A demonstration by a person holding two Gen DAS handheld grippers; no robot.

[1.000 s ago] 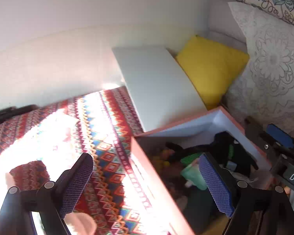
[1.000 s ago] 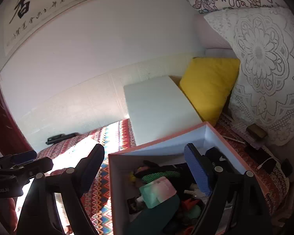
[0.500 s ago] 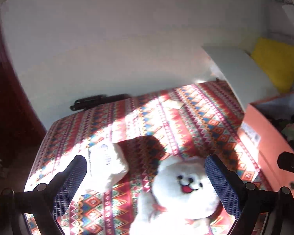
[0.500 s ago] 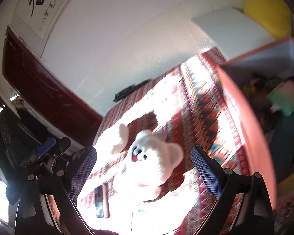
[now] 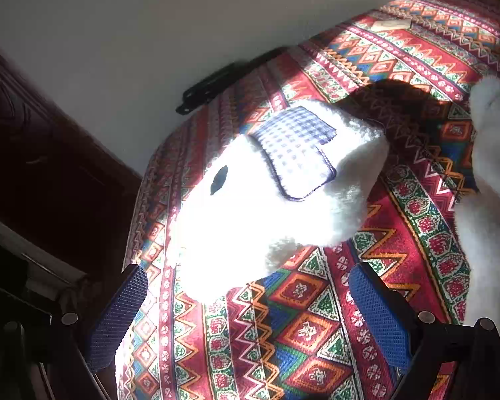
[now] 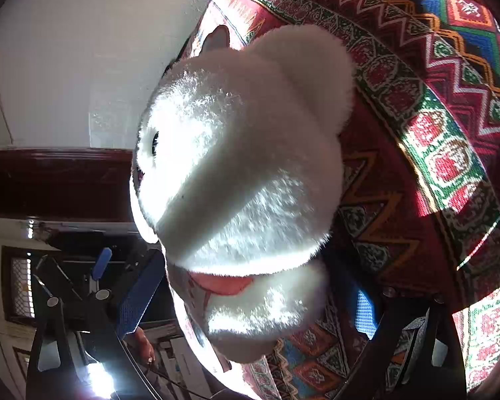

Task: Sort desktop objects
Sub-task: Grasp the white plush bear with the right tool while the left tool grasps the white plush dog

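In the left wrist view, the left gripper (image 5: 246, 316) is held wide open and empty; a white fluffy plush piece with a blue checked patch (image 5: 280, 193) lies just ahead of its fingertips on the red patterned woven cloth (image 5: 303, 326). In the right wrist view, the right gripper (image 6: 250, 303) is spread wide around the white plush bear with a red tongue (image 6: 243, 166), nothing yet clamped. A slip could be caused by soft fur compressing; glare may mislead aim.

White bear (image 6: 250, 166) fluffy plush; checked cloth patch (image 5: 296, 150); tablecloth (image 5: 316, 333) woven, patterned, matt; wall (image 5: 116, 33) matt.
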